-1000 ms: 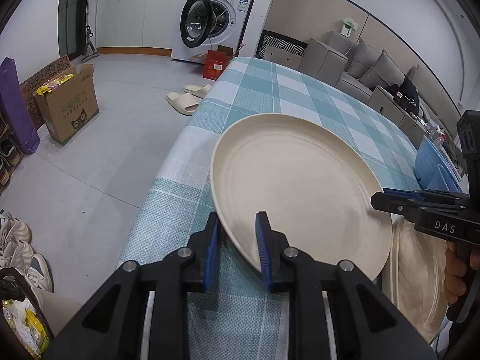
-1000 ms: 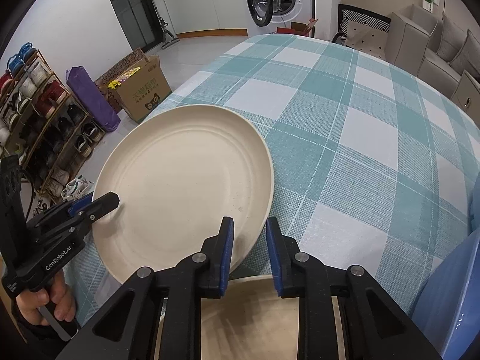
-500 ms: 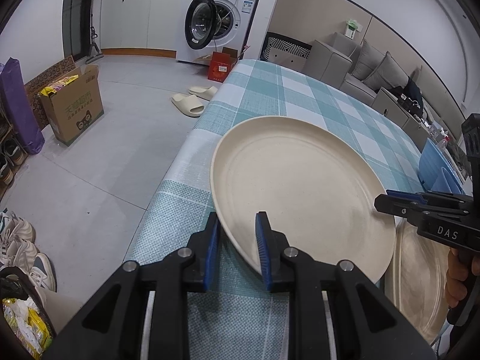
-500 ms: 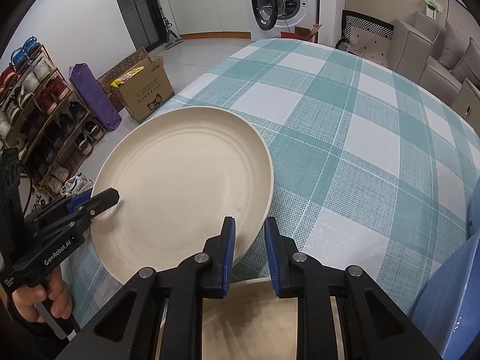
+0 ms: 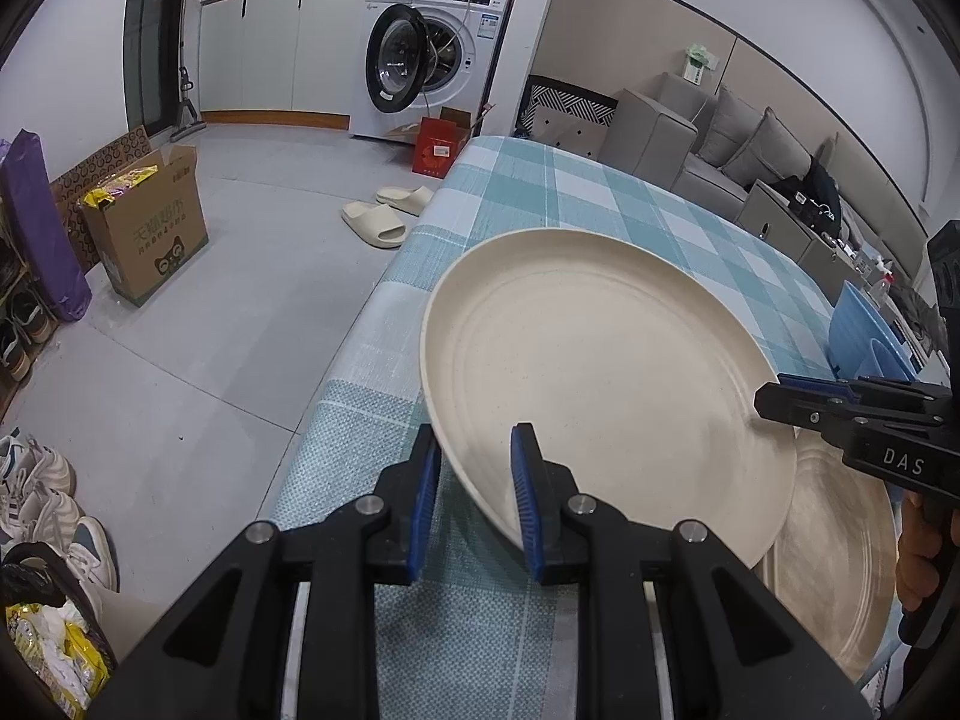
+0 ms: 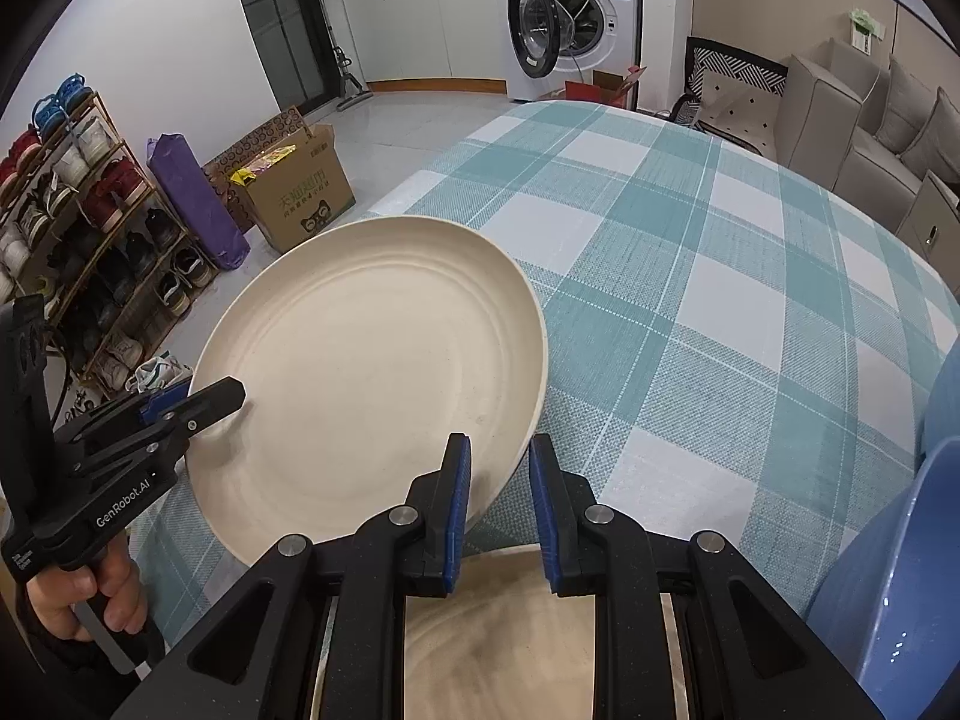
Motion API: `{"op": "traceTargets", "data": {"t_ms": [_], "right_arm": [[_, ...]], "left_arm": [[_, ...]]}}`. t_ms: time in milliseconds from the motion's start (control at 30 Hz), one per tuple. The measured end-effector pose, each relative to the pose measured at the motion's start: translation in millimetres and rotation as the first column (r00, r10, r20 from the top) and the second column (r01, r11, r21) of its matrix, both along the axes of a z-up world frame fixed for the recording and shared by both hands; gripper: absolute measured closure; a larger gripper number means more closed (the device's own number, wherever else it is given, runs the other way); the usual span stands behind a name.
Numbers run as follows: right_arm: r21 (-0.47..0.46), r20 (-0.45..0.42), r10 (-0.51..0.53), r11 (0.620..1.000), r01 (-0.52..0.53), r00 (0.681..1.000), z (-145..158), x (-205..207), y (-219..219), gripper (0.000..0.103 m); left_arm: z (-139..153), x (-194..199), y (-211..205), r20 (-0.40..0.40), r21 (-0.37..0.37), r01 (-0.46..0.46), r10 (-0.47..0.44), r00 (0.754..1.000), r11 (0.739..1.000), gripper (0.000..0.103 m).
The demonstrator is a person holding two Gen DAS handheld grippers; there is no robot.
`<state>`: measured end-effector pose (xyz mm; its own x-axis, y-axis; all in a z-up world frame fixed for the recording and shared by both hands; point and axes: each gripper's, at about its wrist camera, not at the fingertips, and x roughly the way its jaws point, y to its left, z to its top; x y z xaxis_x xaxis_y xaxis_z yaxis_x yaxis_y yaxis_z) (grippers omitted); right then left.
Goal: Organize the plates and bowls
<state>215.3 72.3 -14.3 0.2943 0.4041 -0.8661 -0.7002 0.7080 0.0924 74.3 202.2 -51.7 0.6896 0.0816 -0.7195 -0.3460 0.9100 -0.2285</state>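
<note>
Since the earlier frames little has shifted: the cream plate (image 5: 600, 384) sits slightly lower in the left wrist view and both grippers keep their hold on its rim, so more of the washing machine (image 5: 429, 54) and cabinets shows above it.

The bench (image 6: 720, 276), covered in a teal and white checked cloth, fills most of both views. The cream plate is held tilted above its near corner, clear of the cloth, with its hollow side facing up. Beneath its lower edge lies a second cream plate (image 5: 834, 564), flat on the bench and partly covered by the raised one. At the right of the right wrist view stands a blue bowl (image 6: 894, 594), and in the left wrist view a blue plate (image 5: 858, 336) stands on edge farther back on the bench.

The left gripper (image 5: 474, 492) has its jaws clenched on the plate's near rim, one blue pad above the rim and one below. The right gripper (image 6: 498, 504) grasps the opposite rim in the same way, jaws closed on the edge. A hand (image 6: 84, 594) wraps the left gripper's handle at the lower left of the right wrist view.

On the floor beyond the bench are a cardboard box (image 5: 150, 234) and a pair of pale slippers (image 5: 390, 213).
</note>
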Motion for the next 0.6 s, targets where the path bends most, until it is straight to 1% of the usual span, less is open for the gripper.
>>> {"op": "traceTargets", "data": {"t_ms": [267, 600], "right_arm": [[0.009, 0.024, 0.002, 1.000, -0.002, 1.000, 13, -7, -6, 0.083], [0.027, 0.041, -0.012, 1.000, 0.011, 0.999, 29, -14, -21, 0.082]], "left_arm": [[10, -3, -5, 0.014, 0.019, 0.005, -0.005, 1.000, 1.000, 0.081], [23, -6, -18, 0.026, 0.040, 0.033, -0.034, 0.999, 0.999, 0.081]]}}
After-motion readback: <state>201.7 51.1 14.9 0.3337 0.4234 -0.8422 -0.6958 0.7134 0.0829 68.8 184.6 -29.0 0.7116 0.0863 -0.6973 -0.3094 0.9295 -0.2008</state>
